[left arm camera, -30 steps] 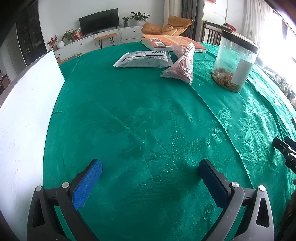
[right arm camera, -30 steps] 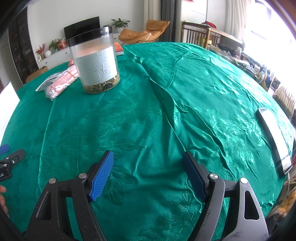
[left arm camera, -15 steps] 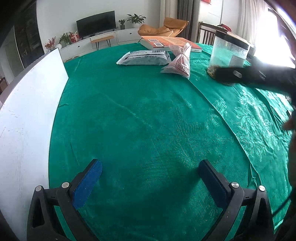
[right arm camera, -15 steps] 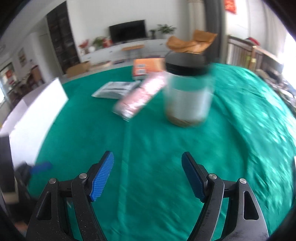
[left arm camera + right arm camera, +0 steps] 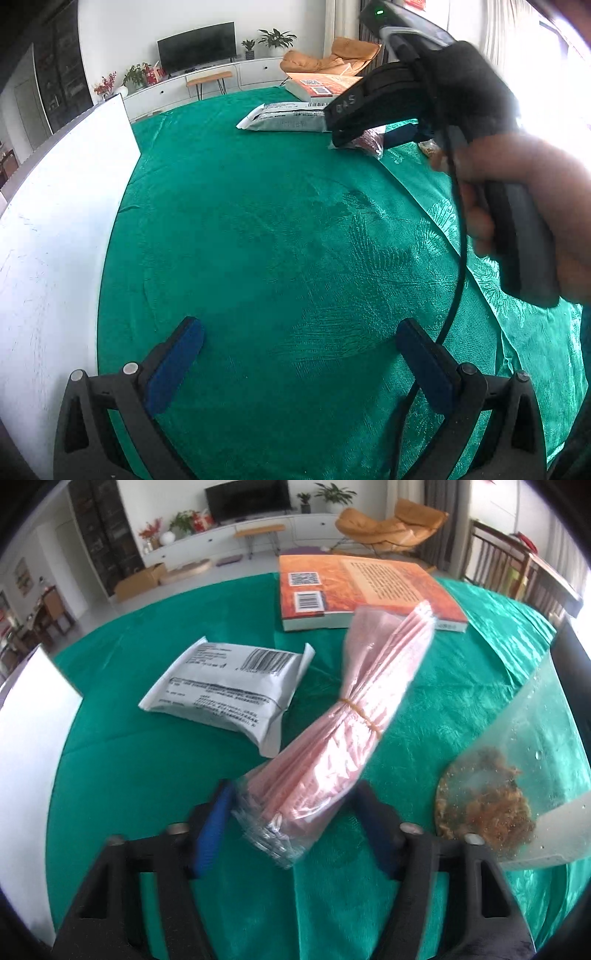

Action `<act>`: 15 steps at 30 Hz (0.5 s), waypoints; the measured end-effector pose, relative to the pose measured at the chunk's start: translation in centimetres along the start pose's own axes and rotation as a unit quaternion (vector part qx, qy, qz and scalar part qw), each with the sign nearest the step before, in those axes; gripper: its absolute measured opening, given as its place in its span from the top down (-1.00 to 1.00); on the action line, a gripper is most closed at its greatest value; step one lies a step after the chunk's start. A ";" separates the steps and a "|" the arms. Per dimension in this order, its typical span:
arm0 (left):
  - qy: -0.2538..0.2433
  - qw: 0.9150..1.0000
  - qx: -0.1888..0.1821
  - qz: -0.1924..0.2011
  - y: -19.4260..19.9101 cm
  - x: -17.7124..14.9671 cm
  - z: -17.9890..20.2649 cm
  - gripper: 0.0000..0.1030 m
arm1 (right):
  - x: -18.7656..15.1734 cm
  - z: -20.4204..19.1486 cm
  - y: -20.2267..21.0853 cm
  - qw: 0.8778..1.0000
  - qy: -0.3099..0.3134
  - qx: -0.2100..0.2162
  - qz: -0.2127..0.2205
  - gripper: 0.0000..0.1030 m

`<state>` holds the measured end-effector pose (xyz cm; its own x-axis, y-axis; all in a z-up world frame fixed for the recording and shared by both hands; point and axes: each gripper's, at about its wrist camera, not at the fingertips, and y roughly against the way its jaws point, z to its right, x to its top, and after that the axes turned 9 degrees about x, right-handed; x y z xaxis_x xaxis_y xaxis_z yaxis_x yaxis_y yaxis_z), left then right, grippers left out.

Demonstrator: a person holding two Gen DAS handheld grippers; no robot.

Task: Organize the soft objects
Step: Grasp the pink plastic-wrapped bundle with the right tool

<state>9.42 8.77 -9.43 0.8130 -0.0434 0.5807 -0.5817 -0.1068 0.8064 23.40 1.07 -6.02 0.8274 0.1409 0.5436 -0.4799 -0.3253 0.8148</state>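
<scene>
Pink bundle of plastic-wrapped sheets (image 5: pixel 332 746) lies long-axis near-left to far-right, its near end between the spread fingers of the right tool (image 5: pixel 295 823); left tool (image 5: pixel 299 365) released, farther.

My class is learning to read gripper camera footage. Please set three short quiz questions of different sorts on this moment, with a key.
1. True or false: the right gripper is shut on the pink bundle.
2. Multiple choice: what lies on the green tablecloth just left of the pink bundle in the right wrist view? A) a spoon B) a white packet C) a shoe
3. Fill in: the far end of the pink bundle leans on the orange ____.

Key
1. False: its fingers stand apart on either side of the bundle's near end.
2. B
3. book

Also: the left gripper is open over bare cloth.
</scene>
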 end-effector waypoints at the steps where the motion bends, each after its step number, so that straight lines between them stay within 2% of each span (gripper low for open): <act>1: 0.000 1.000 0.000 0.000 0.0 0.0 0.0 -1.00 | -0.4 0.1 0.4 1.000 0.001 0.008 0.002 -0.05; 3: 0.000 1.000 0.000 0.000 0.0 0.0 0.0 -1.00 | -1.2 0.2 1.4 1.000 -0.003 0.023 0.003 0.07; 8: 0.000 1.000 0.000 0.000 0.0 0.0 0.0 -1.00 | -5.5 -0.7 4.7 0.998 0.039 0.055 -0.005 0.11; 15: 0.000 1.000 0.001 0.000 0.1 0.0 -0.1 -1.00 | -15.0 1.6 12.8 0.996 0.048 0.080 -0.010 0.16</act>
<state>9.37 8.82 -9.37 0.8128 -0.0430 0.5809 -0.5818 -0.1095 0.8059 5.30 -6.70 -4.11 0.8008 0.2344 0.5512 -0.4053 -0.4655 0.7868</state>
